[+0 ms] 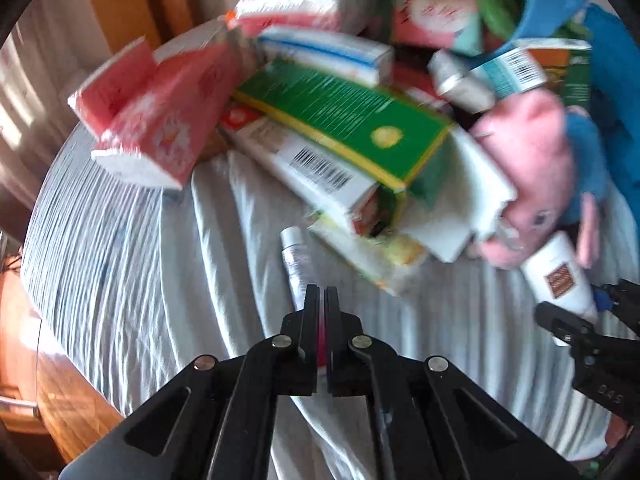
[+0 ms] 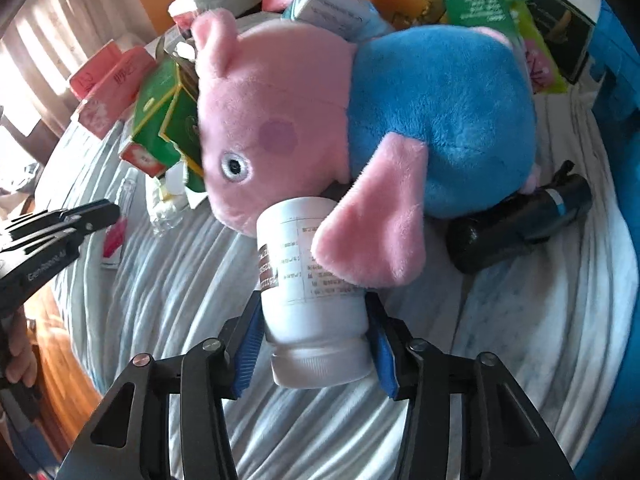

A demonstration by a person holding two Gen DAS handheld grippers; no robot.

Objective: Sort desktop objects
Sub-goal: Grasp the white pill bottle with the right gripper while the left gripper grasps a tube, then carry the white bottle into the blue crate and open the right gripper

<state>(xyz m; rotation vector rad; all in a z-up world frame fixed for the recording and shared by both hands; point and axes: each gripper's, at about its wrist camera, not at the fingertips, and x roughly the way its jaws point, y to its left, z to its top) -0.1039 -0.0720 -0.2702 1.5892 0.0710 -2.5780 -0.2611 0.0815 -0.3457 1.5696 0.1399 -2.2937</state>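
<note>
L hand-held gripper (image 1: 322, 294): I've got the jaws pinched fully together on the flat end of a small tube (image 1: 298, 266), red-pink tail visible between the pads. Tube lies on the striped cloth (image 1: 120, 272) covering the desk, cap end pointing toward the pile. From the R wrist view same gripper (image 2: 114, 210) comes in at left edge, tip on the tube's pink end (image 2: 114, 240).

R hand-held gripper (image 2: 316, 344): blue pads (image 2: 246, 354) pressed on both sides of a white bottle (image 2: 316, 312), near its ribbed cap; so closed on the bottle, not empty. Bottle lies on the cloth w/ base toward the plush pig (image 2: 340, 120); pig's pink arm drapes over the label, snout touching the bottle's far end. In L view same bottle (image 1: 558, 276) at right edge under the pig (image 1: 532, 160), R gripper (image 1: 592, 320) at its cap end.

Rest of pile, back of the desk: green box (image 1: 340, 120) w/ yellow edge stacked on a white barcode box (image 1: 304, 160), pink packs (image 1: 160, 112) at left, white/blue box (image 1: 328, 54) behind, more cartons too blurred to read. Black bottle (image 2: 516, 220) lying just right of the pig, touching its blue body. Blue bin wall (image 2: 612, 60) far right. L view motion-blurred; small text unreadable. A hand (image 2: 18, 356) shows at the left edge of R view, on the L gripper's handle.
</note>
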